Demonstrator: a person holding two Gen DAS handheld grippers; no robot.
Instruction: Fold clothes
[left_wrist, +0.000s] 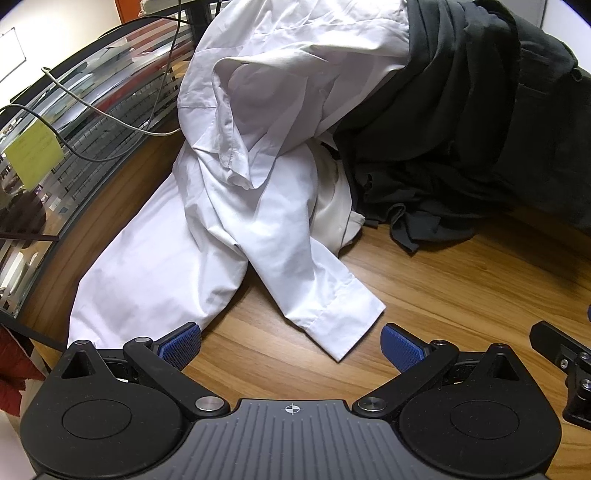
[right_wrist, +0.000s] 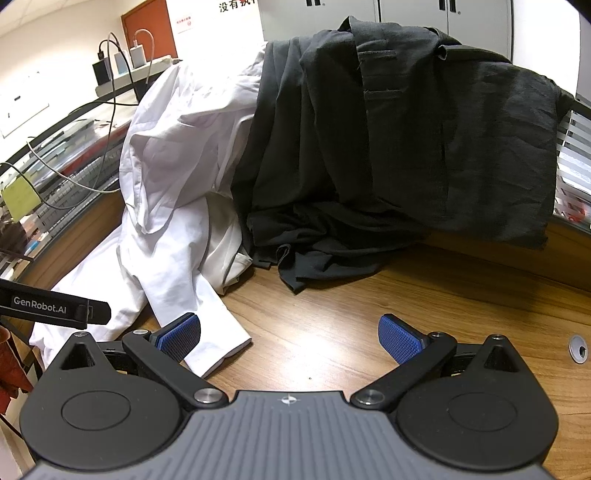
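A crumpled white shirt (left_wrist: 236, 192) is heaped at the back of the wooden desk (left_wrist: 443, 295), one sleeve with its cuff (left_wrist: 340, 317) trailing toward me. My left gripper (left_wrist: 291, 345) is open just in front of that cuff, nothing between its blue pads. Black garments (left_wrist: 461, 122) are piled to the right of the shirt. In the right wrist view the same white shirt (right_wrist: 170, 177) and black garments (right_wrist: 399, 147) lie ahead. My right gripper (right_wrist: 290, 338) is open over bare wood, its left pad (right_wrist: 181, 338) next to the cuff (right_wrist: 225, 347).
A glass partition (left_wrist: 55, 155) with cables (left_wrist: 110, 114) and a yellow sticky note (left_wrist: 33, 151) bounds the desk at left. A metal grommet (right_wrist: 578, 349) sits in the desk at right. The other gripper's black body (right_wrist: 55, 306) shows at left. Bare wood (right_wrist: 369, 295) lies front right.
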